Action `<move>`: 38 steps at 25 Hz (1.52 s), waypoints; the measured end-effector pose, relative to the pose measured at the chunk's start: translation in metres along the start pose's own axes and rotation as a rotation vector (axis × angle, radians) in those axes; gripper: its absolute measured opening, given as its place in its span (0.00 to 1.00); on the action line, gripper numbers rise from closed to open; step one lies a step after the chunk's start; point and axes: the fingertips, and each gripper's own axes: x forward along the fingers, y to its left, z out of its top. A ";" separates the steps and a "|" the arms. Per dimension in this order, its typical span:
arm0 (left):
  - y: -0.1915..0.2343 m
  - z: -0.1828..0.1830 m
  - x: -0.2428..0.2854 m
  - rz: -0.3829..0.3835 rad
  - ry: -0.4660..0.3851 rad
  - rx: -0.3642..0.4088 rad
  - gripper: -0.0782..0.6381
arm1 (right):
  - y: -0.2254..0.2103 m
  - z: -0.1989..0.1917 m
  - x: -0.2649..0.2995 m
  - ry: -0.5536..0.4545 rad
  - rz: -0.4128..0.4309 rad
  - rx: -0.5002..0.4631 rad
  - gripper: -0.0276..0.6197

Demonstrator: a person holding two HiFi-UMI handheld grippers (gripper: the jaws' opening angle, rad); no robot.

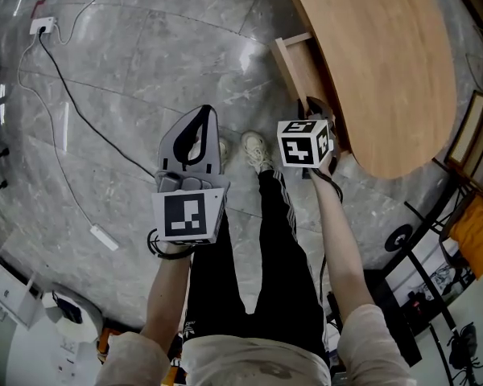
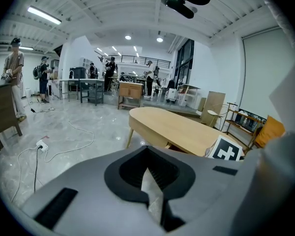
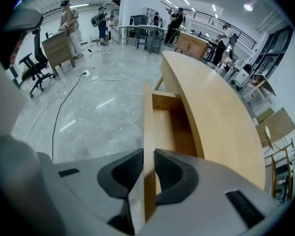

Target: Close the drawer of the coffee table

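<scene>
Now right tool (image 3: 148, 167) clamps drawer front (image 3: 148, 117), long axis 12 o'clock; coffee table (image 3: 221, 107) at 3 o'clock; left tool (image 2: 150, 181) together.

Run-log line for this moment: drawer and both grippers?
drawer: open | right gripper: shut on drawer front panel | left gripper: shut, empty

A white power strip (image 1: 42, 26) and loose cables (image 1: 97, 132) lie on the glossy grey floor (image 1: 145, 63).
</scene>
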 end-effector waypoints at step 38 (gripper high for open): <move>-0.060 -0.036 0.030 -0.227 0.192 0.150 0.12 | -0.020 -0.054 -0.029 -0.268 -0.514 1.087 0.05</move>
